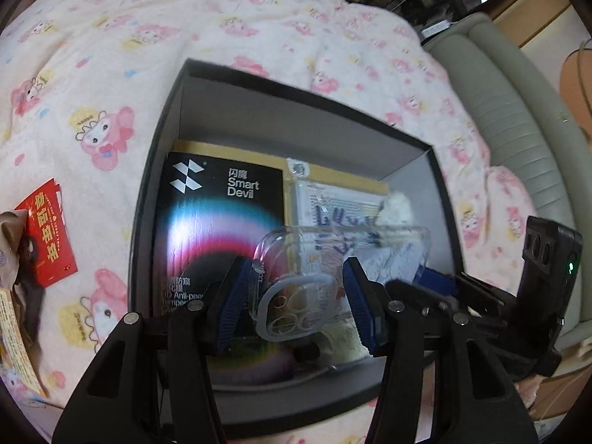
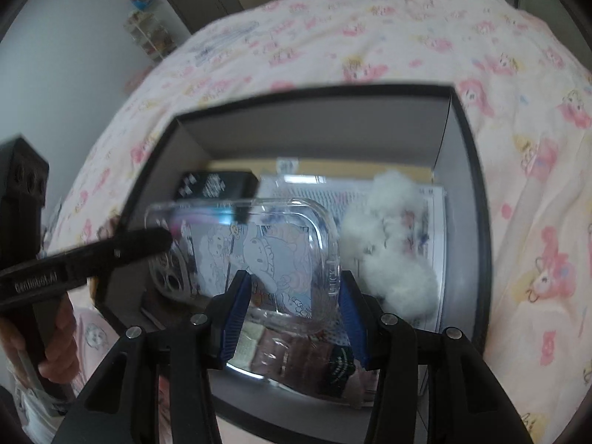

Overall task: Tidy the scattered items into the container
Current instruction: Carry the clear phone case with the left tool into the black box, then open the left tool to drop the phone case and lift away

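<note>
**Clear phone case goes into the box**

The right claw (image 2: pixel 292 298) clamps the clear phone case (image 2: pixel 259 244) above the black box (image 2: pixel 477 192) on the bed; the left claw (image 1: pixel 296 296) stands apart around its camera end. Best lowered flat onto the Smart Devil package (image 1: pixel 222 214) before releasing.

bedspread (image 1: pixel 185 55): pink cartoon print, under my work
sofa (image 1: pixel 518 118): pale, past the bed's edge
shelf (image 2: pixel 148 33): against the far wall

Box (image 1: pixel 440 199) nearly full: clear phone case (image 2: pixel 259 244) over contents, fluffy toy (image 2: pixel 392 259) beside, apparently touching.
</note>
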### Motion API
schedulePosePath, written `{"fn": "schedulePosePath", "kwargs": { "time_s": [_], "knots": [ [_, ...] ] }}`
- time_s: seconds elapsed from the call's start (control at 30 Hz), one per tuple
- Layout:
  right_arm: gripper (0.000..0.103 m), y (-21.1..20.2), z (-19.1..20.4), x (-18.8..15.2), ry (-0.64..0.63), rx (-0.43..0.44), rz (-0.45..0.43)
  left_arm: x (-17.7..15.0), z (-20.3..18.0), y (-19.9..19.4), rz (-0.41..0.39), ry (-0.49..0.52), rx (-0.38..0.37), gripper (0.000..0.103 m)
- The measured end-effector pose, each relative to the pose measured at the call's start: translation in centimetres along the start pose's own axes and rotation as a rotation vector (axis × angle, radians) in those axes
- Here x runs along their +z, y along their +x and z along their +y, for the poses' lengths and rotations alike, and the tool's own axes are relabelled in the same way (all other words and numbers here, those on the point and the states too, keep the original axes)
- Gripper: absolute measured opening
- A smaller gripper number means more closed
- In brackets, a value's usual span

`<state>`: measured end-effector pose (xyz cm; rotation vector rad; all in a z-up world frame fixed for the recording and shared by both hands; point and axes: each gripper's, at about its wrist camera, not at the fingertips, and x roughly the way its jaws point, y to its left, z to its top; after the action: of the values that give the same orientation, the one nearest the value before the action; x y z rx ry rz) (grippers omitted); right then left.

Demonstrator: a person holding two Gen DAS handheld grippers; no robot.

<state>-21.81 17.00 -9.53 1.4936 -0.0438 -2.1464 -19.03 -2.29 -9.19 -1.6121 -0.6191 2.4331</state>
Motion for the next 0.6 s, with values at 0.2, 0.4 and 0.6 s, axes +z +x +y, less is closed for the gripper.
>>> {"fn": "schedulePosePath", "kwargs": {
  "time_s": [0.2, 0.4, 0.6],
  "knots": [
    [0.044, 1.0, -0.7, -0.4, 0.031, -0.052, 0.037, -0.4, -0.2, 1.6, 0.029, 0.011, 0.074, 0.052],
    [0.044, -1.7, 0.2, -0.6, -0.021, -0.09, -0.107, -1.2, 0.3, 1.2, 0.003, -0.011, 0.062, 0.052],
    [0.043, 0.9, -0.3, -0.3, 0.011, -0.09, -0.001, -1.4, 0.0, 2.5, 0.055, -0.008, 0.005, 0.052]
  ]
}}
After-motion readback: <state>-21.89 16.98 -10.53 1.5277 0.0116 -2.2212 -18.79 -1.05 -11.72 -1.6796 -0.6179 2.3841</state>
